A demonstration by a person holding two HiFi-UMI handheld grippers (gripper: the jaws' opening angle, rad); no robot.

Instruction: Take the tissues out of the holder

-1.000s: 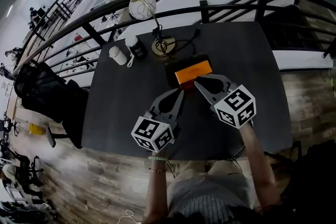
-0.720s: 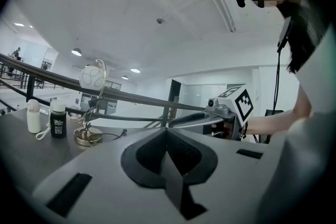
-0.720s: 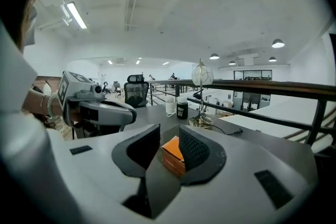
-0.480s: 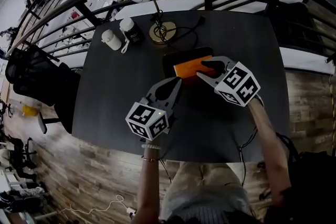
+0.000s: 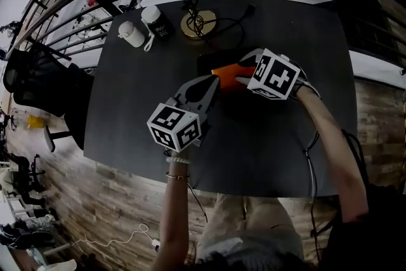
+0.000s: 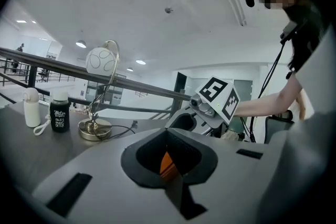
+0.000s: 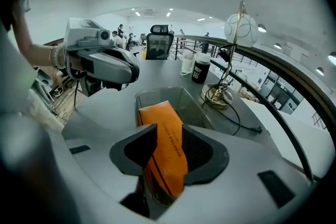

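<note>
An orange tissue pack point(image 5: 226, 72) stands in a dark, clear-walled holder point(image 5: 208, 63) in the middle of the black table point(image 5: 139, 111). In the right gripper view the pack point(image 7: 167, 136) runs between the two dark pads, leaning out of the holder point(image 7: 185, 98). My right gripper point(image 5: 238, 73) straddles the pack, and its jaws are opening around it. My left gripper point(image 5: 213, 80) is shut and empty, its tip just left of the pack. A sliver of the orange pack point(image 6: 166, 163) shows past the closed tip of the left gripper point(image 6: 169, 150).
A brass lamp point(image 5: 197, 23) with a white globe stands behind the holder, its cable point(image 5: 228, 27) trailing right. A black jar point(image 5: 157, 22) and a white bottle point(image 5: 132, 34) sit at the back left. A black chair point(image 5: 38, 82) stands off the table's left edge, and a railing runs behind.
The right gripper swung left over the holder and its jaws spread around the orange pack. The left gripper shifted slightly up and left, still shut.
</note>
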